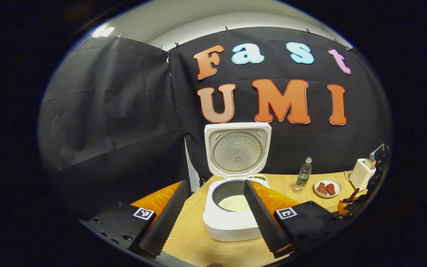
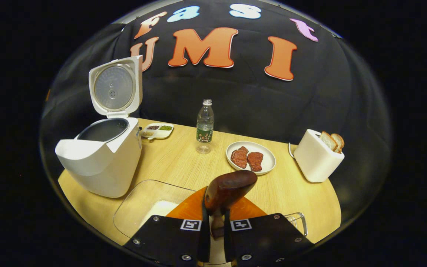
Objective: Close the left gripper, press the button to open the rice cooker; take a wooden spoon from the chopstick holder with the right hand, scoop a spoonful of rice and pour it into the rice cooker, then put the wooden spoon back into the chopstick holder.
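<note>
No brand or wording is showing legibly on the rice cooker [image 2: 100, 163]; the water bottle [image 2: 205, 127] is wearing a dark green label whose print is too small to make out, and each gripper is carrying small square black-and-white markers on its body. The rice cooker is standing at the left end of the wooden table [image 2: 184, 159] with its lid [image 2: 114, 87] swung fully upright, and in the left gripper view a pale mound of rice [image 1: 234, 203] is lying in its dark inner pot. The left gripper [image 1: 213, 215] is hovering in front of the cooker with its jaws spread wide, holding nothing. The right gripper [image 2: 217, 218] is clamping the stem of the wooden spoon [image 2: 230, 191], the dark brown bowl of the spoon sticking up just above the fingers. Below it a clear glass container [image 2: 143, 207] with white rice in it is sitting near the table's front edge, just beside the cooker's base. A divided sauce dish [image 2: 157, 130] is lying behind the cooker, a white plate [image 2: 269, 161] of two reddish meat pieces is sitting mid-table, and a white toaster [image 2: 315, 157] with bread slices is standing near the right edge. Open tabletop is lying between cooker, bottle and plate. Black cloth is hanging behind the table.
</note>
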`<state>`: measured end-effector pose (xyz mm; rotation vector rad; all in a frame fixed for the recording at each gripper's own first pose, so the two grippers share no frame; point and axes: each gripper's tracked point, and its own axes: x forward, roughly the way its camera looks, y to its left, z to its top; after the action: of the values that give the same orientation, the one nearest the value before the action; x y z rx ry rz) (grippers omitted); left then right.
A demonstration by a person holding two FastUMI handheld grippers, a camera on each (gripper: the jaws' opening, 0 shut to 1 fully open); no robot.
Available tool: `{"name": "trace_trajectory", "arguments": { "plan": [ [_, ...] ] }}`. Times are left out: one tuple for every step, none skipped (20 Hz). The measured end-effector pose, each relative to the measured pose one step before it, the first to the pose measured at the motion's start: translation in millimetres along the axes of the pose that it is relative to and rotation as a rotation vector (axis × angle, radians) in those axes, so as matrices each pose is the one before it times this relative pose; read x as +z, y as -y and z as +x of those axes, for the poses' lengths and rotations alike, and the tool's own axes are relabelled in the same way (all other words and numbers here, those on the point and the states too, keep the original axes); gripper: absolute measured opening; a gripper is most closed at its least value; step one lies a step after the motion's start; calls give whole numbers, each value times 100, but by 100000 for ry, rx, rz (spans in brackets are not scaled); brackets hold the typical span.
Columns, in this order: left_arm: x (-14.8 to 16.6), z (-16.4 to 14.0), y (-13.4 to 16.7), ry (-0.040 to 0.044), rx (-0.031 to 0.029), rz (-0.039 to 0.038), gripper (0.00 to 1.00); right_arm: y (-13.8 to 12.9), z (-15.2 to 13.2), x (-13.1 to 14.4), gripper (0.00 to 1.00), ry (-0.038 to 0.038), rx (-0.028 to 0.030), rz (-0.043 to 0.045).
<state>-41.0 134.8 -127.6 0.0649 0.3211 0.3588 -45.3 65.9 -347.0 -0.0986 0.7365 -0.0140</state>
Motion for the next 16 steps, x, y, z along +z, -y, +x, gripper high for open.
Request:
{"name": "trace_trajectory", "arguments": {
  "plan": [
    [-31, 87, 43, -232, -94, 66, 100, -288, 96, -587, 14, 448, -1599, -1613],
    [-26, -57, 90, -330, -262, 543, 100, -361, 100, -235, 14, 1142, -1186, -1854],
    [46, 62, 5, -169, -14, 922, 100, -359, 162, -43, 14, 1826, -871, -2518],
    [-254, 161, -35, -612, -218, 1115, 100, -682, 17, -188, 13, 125, 381, -2525],
    [-223, 67, -72, -1343, 666, 1007, 100, -892, -229, -498, 13, -762, 803, -1709],
    [-294, 13, -287, -898, 447, 216, 100, -756, -149, -234, 13, -60, 381, -832],
    [-102, 153, -77, -355, 27, -364, 100, -467, -307, 88, 17, 1424, -188, -706],
    [-70, 36, -147, -338, 174, -210, 100, -292, 94, -321, 13, -407, -112, -620],
    [-6, -31, -142, -235, 175, 133, 100, -561, -373, -138, 13, -195, 1115, 1299],
    [-49, 5, -399, -141, 379, 374, 100, -343, -269, 11, 13, -355, -411, 1505],
    [50, 90, -241, -40, 183, 370, 100, -566, 58, 383, 13, 182, 1728, 2355],
    [-167, 8, -185, 29, 229, 186, 100, -574, -15, 212, 13, -229, 1996, 3933],
    [-64, 58, -159, -157, -8, -107, 100, -573, 3, 142, 13, -1456, 2152, 6036],
    [-73, 93, -60, -251, -51, -229, 100, -297, 84, 68, 13, -1724, 1725, 6385],
    [-131, 66, -140, -317, -104, -172, 100, -398, 218, 7, 13, -2263, 1605, 6189],
    [-86, -47, -96, -242, -233, 6, 100, -214, 48, 10, 13, -2039, 1044, 5365]
  ]
}}
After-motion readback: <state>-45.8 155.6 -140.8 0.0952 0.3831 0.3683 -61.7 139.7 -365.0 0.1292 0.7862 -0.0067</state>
